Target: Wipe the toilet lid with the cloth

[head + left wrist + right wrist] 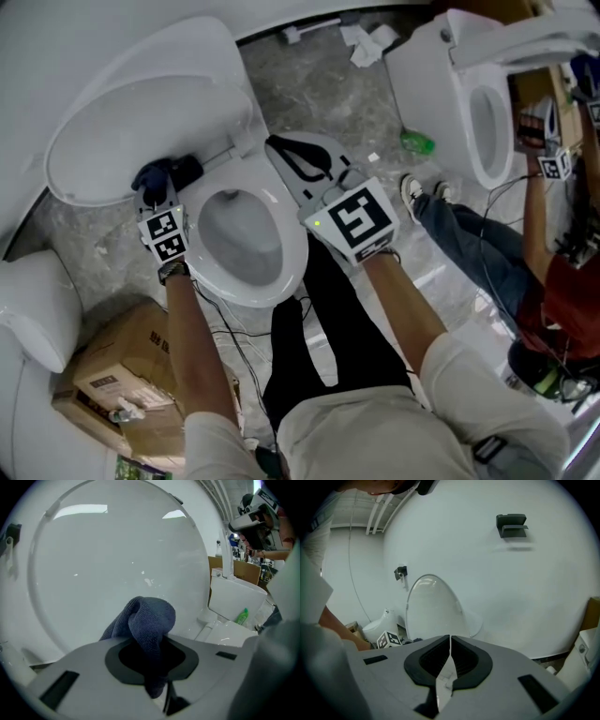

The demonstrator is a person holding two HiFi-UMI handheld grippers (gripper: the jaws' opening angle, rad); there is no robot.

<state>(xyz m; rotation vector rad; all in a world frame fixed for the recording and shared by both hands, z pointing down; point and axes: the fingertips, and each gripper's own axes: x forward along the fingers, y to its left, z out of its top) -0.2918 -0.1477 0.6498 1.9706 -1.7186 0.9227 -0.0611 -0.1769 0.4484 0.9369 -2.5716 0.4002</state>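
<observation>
Now we've got left gripper [151, 657] clamped on cloth [149, 618], wad just at lower part of raised toilet lid [117, 550]. Cloth soft, light, floppy: grip mid-bunch, w/ wad fwd. Right gripper [450, 643] closed tight, empty.

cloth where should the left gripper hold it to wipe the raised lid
By its bunched middle, from behind, as the left gripper holds it now: the jaws are shut on the cloth, and a rounded folded wad sticks out ahead of them toward the toilet lid. That wad should serve as a soft pad, probably keeping the jaws off the lid.
</observation>
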